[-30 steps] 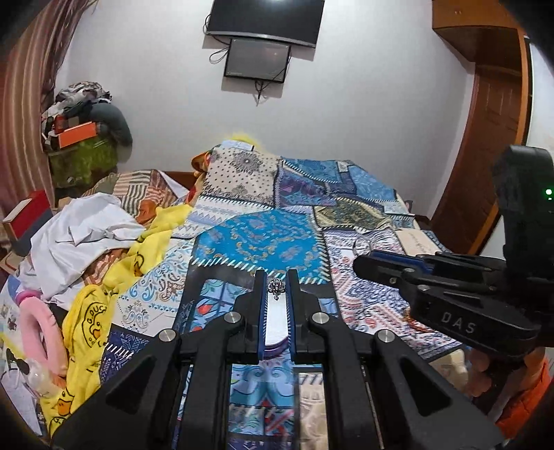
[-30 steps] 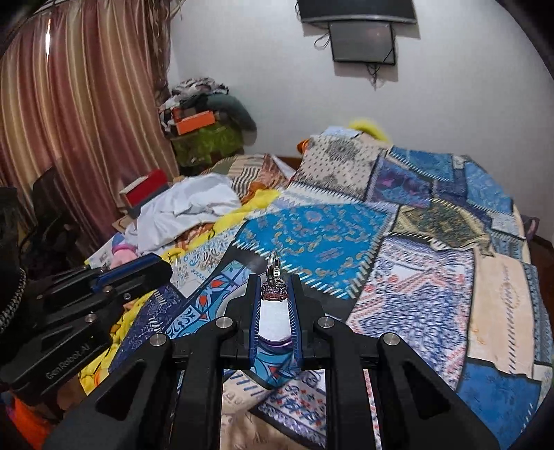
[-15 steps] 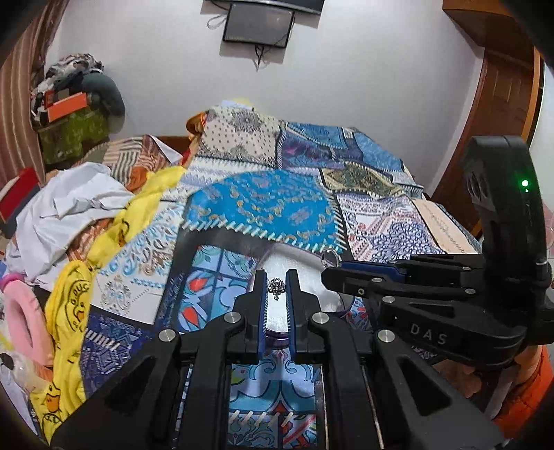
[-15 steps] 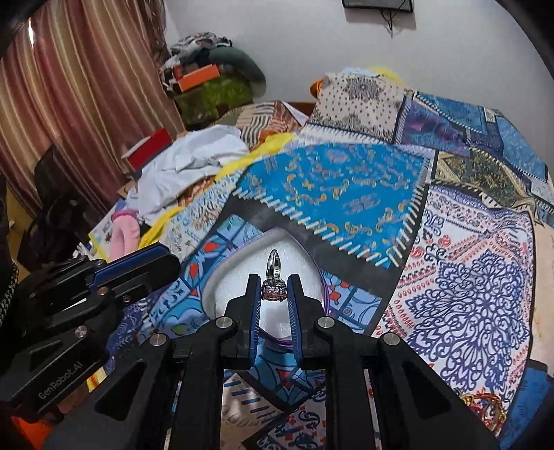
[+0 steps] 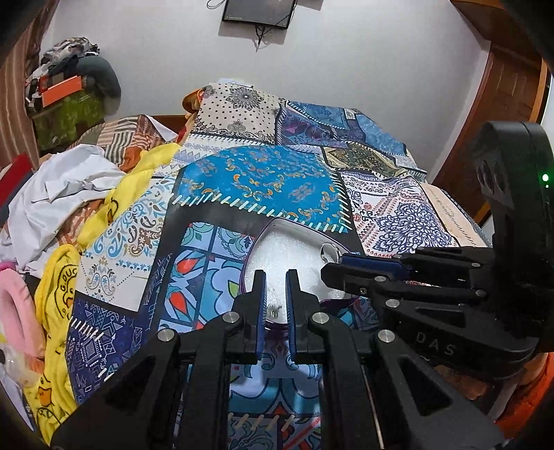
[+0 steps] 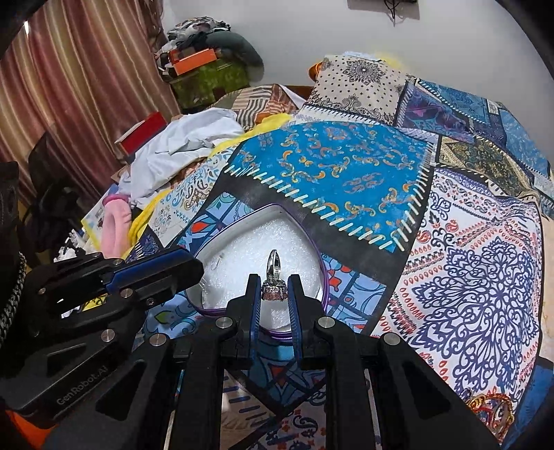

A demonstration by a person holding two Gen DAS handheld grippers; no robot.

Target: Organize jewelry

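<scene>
The right gripper [image 6: 274, 289] has its two blue-padded fingers [image 6: 255, 304] clamped on a ring [image 6: 274, 282]: the pinkish stone-set head sits between the pads and the silver band stands up past the fingertips. It hangs over a heart-shaped box [image 6: 239, 239] with a purple rim and a white foam lining, which lies open on the patchwork bedspread [image 6: 467, 277]. In the left wrist view the same ring's band [image 5: 328, 252] shows at the tip of the right gripper, above the right part of the foam.

The left gripper [image 5: 276, 304] reaches over the near side of the same box [image 5: 273, 242]. Its jaws are drawn close together on a small dark-and-silver piece of jewelry [image 5: 274, 309], low between the pads; it is too small and dim here to say what kind of piece it is. From the right wrist view, the left gripper's blue-edged fingers [image 6: 152, 273] come in from the left and overlap the box's left edge.

Around the box the bedspread runs in blue, white and black patterned patches. Along its left side lie a yellow cloth [image 5: 59, 311], crumpled white fabric [image 5: 55, 200] and something pink [image 5: 14, 304]. Farther back stands a pile of clothes and boxes [image 6: 204, 65] beside a striped curtain [image 6: 69, 76], and a dark screen [image 5: 258, 14] hangs on the white wall.
</scene>
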